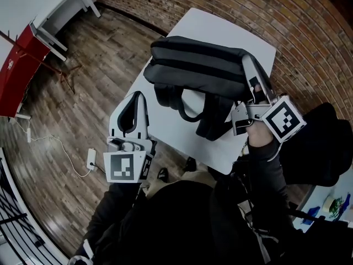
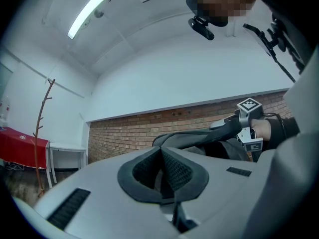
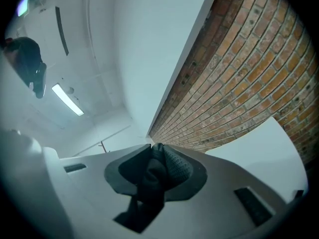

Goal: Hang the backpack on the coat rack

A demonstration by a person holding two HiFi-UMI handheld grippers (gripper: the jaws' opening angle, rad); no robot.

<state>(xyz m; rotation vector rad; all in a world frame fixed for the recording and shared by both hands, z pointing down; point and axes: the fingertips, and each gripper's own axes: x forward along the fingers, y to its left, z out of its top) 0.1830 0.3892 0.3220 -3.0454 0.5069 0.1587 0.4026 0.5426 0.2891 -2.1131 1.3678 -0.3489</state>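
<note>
Left gripper [image 2: 160, 149]: nearest, low at the person's left. Pads pressed together, nothing between them. It points roughly level and stands well apart from the load.

Right gripper [image 3: 157, 147]: also about level, reaching forward at the person's right. Jaws pinch a fold of dark strap [image 3: 149, 183], and the webbing bunches between the pads and trails down out of them.

Backpack [image 1: 198, 65]: dark and padded, lying long over the white table [image 1: 231, 26], with the right gripper at its right-hand end. Its shoulder loops sag beneath it. Cannot tell whether its underside rests on the tabletop or hangs clear.

Handling, judged: soft shell that sags and swings, and it looks bulky but not rigid. Webbing is grippy enough but narrow, so a one-sided pinch lets the bag tilt. The best hold is probably the top carry loop, kept open so that a peg can pass through, with the free left gripper steadying the body from below.

Coat rack [image 2: 42, 128]: thin branching pole, far off at the left, beside a red-covered table [image 2: 20, 141]. A carry across the floor remains.
</note>
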